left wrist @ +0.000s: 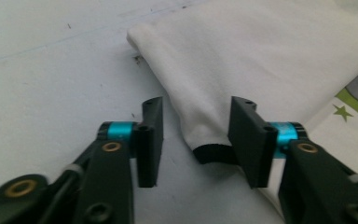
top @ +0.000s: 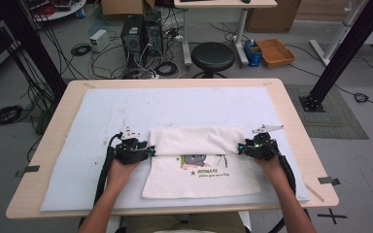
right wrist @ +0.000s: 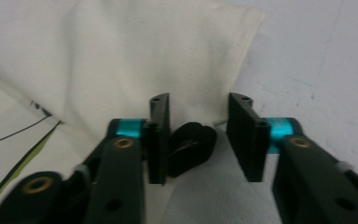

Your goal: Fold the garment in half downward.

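A white T-shirt (top: 175, 179) with a grey and green print (top: 201, 162) lies on the pale mat (top: 87, 126). Its far part is folded toward me into a band (top: 194, 140). My left gripper (top: 150, 151) sits at the band's left end and my right gripper (top: 241, 147) at its right end. In the left gripper view my left gripper (left wrist: 198, 140) is open, and the band's corner with its black trim (left wrist: 212, 154) lies between the jaws. My right gripper (right wrist: 199, 135) is also open, with a bunched black trim (right wrist: 191, 145) between its jaws on the white cloth (right wrist: 102, 56).
The mat covers most of the wooden table (top: 291, 111). Beyond the table's far edge stand a black stool (top: 213, 56), computer towers (top: 141, 31) with loose cables, and an orange tray (top: 275, 52). A black frame post (top: 337, 53) rises at the right.
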Tool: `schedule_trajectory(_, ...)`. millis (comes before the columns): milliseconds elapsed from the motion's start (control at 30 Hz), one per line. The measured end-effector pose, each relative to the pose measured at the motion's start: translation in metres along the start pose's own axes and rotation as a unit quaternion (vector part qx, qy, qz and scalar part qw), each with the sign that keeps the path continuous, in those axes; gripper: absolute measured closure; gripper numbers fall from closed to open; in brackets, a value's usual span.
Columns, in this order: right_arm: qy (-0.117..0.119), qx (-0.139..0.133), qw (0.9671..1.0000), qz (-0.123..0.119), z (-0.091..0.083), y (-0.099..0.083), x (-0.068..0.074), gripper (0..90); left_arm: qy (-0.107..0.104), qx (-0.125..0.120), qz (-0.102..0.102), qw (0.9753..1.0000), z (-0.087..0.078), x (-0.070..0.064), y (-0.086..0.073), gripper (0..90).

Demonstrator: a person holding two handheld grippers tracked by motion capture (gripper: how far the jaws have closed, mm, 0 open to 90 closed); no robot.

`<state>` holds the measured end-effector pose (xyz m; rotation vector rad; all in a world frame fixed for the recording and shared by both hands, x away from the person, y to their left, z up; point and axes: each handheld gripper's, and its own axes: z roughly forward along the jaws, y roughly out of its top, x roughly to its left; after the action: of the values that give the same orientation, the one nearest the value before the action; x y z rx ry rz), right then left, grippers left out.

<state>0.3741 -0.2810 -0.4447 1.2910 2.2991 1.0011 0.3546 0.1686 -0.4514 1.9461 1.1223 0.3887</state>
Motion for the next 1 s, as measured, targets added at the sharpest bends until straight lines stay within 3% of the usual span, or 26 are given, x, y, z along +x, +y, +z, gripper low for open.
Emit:
schedule_trajectory(133,-0.001,0.001,0.9993,-0.036,-0.001,0.001,0.007,77.9,0.016,0.005,0.028,0.9995,0.001,-0.006,0.000,83.0)
schedule_trajectory(267,-0.015,-0.002,0.9979,-0.063,-0.002,0.002,0.011,82.0,0.027,-0.016,0.041,0.9986,-0.003,-0.010,0.000,86.9)
schedule_trajectory(367,-0.023,-0.013,0.9971,-0.072,-0.007,0.002,0.011,82.8,0.011,-0.037,0.029,0.9988,-0.010,-0.008,0.002,87.2)
schedule_trajectory(533,-0.013,-0.035,0.9972,-0.064,-0.017,0.002,0.009,83.1,-0.022,-0.063,0.014,0.9977,-0.021,-0.007,0.002,87.2)
schedule_trajectory(633,-0.002,-0.055,0.9968,-0.058,-0.027,0.003,0.012,83.1,-0.048,-0.084,0.003,0.9953,-0.033,-0.011,0.003,87.2)
schedule_trajectory(767,0.009,-0.072,0.9952,-0.065,-0.044,-0.003,0.020,83.1,-0.071,-0.097,0.009,0.9927,-0.052,-0.019,-0.002,87.3)
schedule_trajectory(1000,0.025,-0.089,0.9939,-0.060,-0.082,-0.034,0.028,83.1,-0.111,-0.107,0.011,0.9880,-0.083,-0.029,-0.023,87.2)
